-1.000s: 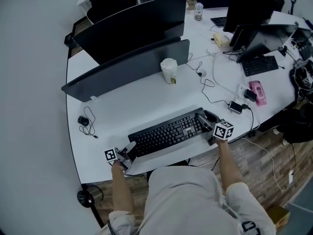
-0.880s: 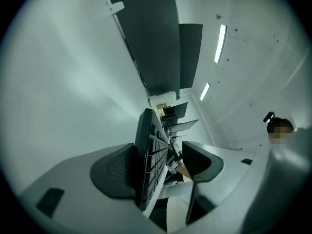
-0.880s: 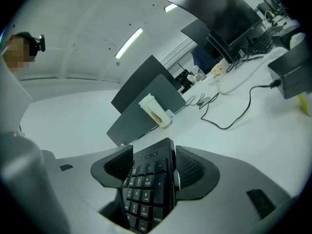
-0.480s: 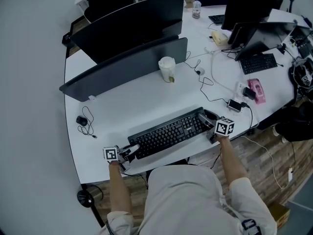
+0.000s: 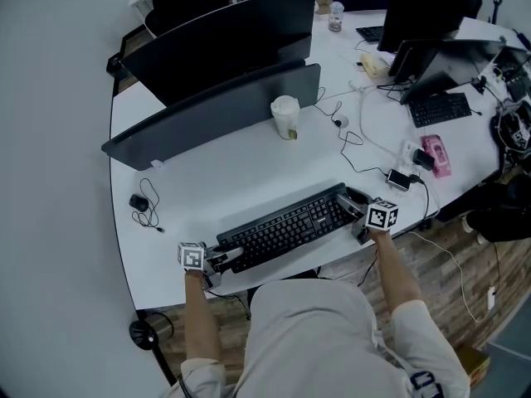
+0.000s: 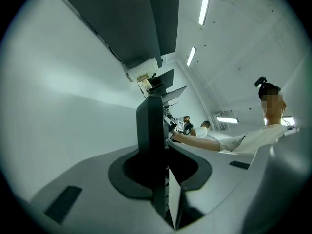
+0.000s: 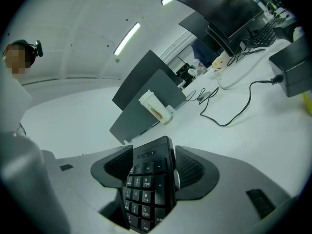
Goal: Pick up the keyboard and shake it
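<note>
A black keyboard (image 5: 286,226) lies slantwise near the white desk's (image 5: 207,181) front edge. My left gripper (image 5: 227,257) is at its left end, rolled on its side. In the left gripper view the keyboard (image 6: 150,130) stands end-on between the jaws, which are closing on it with the pads against it. My right gripper (image 5: 355,214) is shut on the right end. In the right gripper view the number pad (image 7: 146,189) fills the gap between the pads.
A paper cup (image 5: 285,116) stands before a grey divider panel (image 5: 216,110). Loose cables (image 5: 357,152), a charger (image 5: 399,179) and a pink item (image 5: 437,156) lie to the right. A black mouse (image 5: 358,195) sits behind the right gripper. A small corded black item (image 5: 138,203) lies far left.
The left gripper slid right onto the keyboard's left end and its jaws came together round it. The right gripper and the keyboard stayed almost still.
</note>
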Demonstrator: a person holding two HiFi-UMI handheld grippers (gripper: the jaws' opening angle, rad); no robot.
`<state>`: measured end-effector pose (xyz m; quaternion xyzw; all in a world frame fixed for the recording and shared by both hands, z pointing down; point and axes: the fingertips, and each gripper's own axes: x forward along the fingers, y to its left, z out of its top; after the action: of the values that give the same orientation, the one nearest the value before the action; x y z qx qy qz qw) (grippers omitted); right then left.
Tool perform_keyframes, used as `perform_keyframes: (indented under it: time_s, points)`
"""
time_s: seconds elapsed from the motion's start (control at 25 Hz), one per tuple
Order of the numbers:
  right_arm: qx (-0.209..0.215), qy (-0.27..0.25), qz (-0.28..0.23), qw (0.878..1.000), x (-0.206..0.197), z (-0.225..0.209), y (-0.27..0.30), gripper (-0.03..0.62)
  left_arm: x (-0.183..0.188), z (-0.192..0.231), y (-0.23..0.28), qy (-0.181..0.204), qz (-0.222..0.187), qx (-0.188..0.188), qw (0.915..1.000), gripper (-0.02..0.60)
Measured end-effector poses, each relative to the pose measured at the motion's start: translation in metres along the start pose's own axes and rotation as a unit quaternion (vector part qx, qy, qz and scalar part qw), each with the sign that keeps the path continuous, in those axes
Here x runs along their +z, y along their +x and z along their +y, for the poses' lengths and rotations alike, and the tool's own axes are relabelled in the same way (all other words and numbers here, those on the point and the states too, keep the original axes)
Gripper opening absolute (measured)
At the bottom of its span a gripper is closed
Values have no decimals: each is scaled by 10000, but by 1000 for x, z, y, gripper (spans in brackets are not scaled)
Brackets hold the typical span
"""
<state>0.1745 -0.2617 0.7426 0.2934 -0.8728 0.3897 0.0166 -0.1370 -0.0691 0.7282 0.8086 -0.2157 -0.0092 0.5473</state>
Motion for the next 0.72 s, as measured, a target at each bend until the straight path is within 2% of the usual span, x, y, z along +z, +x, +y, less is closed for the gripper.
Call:
perform_keyframes:
  time_s: [0.2, 0.4, 0.52, 0.64, 0.72]
  points:
    - [110, 105, 22, 9999, -3, 1, -2, 279, 0, 3, 7, 168, 150, 102, 9997, 97]
    - [678, -274, 868, 9935, -8, 12, -10, 279, 4, 1, 0, 833, 393, 280, 9954, 95]
    - [840, -752, 1510, 9821, -4, 16, -11, 279, 10, -3, 1, 1075, 452, 280, 9928, 97]
    - [901, -1226, 2257, 9622, -13, 16, -10, 281, 11, -4, 1, 1165, 534, 297, 9913, 98]
    - [945, -1301, 2635, 9512, -21, 15, -9, 282, 10, -5, 1, 1311, 636, 318, 9888, 99]
